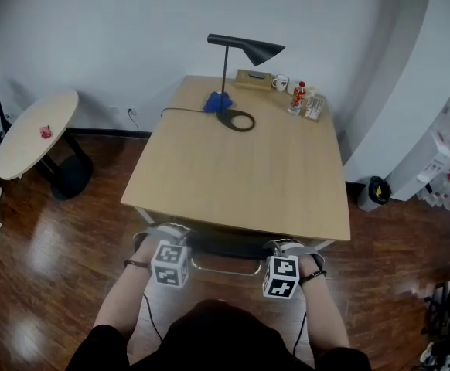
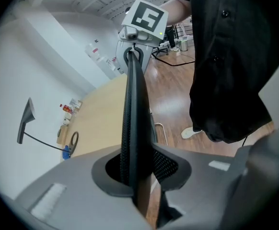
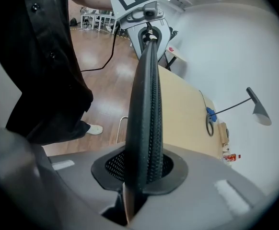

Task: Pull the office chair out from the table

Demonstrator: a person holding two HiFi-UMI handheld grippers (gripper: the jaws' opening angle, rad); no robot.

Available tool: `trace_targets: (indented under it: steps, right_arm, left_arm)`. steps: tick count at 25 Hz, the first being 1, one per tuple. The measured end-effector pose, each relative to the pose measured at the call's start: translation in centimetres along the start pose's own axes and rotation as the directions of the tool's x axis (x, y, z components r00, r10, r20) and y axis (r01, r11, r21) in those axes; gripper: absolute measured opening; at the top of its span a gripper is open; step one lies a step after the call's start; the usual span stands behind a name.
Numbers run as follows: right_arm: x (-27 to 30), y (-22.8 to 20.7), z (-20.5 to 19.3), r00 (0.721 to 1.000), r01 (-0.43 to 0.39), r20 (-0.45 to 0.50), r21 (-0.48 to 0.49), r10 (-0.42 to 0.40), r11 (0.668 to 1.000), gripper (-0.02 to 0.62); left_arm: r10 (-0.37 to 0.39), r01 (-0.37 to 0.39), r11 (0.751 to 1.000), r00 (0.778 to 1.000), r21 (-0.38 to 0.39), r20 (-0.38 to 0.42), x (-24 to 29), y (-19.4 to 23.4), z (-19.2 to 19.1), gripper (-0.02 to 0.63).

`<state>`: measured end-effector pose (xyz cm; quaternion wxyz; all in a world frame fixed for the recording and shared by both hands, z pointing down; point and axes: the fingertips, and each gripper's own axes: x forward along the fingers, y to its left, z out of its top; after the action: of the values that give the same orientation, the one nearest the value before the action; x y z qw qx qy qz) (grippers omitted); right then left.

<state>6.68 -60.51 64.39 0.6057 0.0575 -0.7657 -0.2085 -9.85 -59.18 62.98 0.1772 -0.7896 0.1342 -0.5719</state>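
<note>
We find the office chair (image 1: 225, 246) tucked under the near edge of the table (image 1: 240, 176), our left gripper (image 1: 165, 235) and right gripper (image 1: 287, 248) each clamped narrowly on its backrest (image 2: 132, 119), which runs left to right, so our pull should come nearward.

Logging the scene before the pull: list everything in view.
Table: one, light wood, centre.
Desk lamp: one, black, table's far end.
Blue item: one, at lamp base.
Mug: one, white, right of lamp.
Bottle: one, red, right of mug.
Round table: one, pale, left, by wall.
Bin: one, black, floor right of table.
Office chair: one, black mesh, tucked at table's near edge.
Left gripper: one, grey, clamped on chair's back.
Right gripper: one, grey, likewise.
</note>
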Motion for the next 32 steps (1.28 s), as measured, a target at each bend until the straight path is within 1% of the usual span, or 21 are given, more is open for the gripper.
trace_targets:
  steps: [2, 6, 10, 18, 25, 32]
  right_arm:
    - [-0.2, 0.4, -0.1, 1.000, -0.010, -0.015, -0.017, 0.010, 1.000, 0.061]
    - [-0.3, 1.0, -0.2, 0.996, -0.055, -0.066, -0.051, 0.052, 0.997, 0.064]
    - [-1.1, 2.6, 0.5, 0.995, -0.089, -0.034, 0.004, 0.089, 0.996, 0.061]
    - [-2.4, 5.4, 1.4, 0.997, -0.077, -0.030, 0.037, 0.078, 0.996, 0.059]
    - [-4.0, 9.8, 2.7, 0.995, -0.093, -0.031, 0.045, 0.095, 0.995, 0.061]
    - [-5.5, 13.4, 3.9, 0.992, -0.106, -0.061, 0.036, 0.108, 0.994, 0.067]
  left_arm:
    - [-0.003, 0.003, 1.000, 1.000, 0.003, 0.002, 0.1, -0.2, 0.2, 0.089]
    - [-0.008, 0.008, 1.000, 1.000, 0.004, -0.010, 0.0, -0.3, 0.2, 0.089]
    - [-0.031, 0.031, 1.000, 0.999, 0.006, -0.012, -0.5, -1.8, 0.3, 0.089]
    - [-0.021, 0.021, 1.000, 1.000, 0.018, -0.006, -2.0, -4.4, 0.7, 0.089]
    - [-0.048, 0.048, 0.999, 0.999, 0.013, -0.003, -4.2, -8.9, 1.3, 0.087]
    - [-0.044, 0.044, 0.999, 0.999, 0.018, -0.003, -6.2, -12.2, 1.6, 0.087]
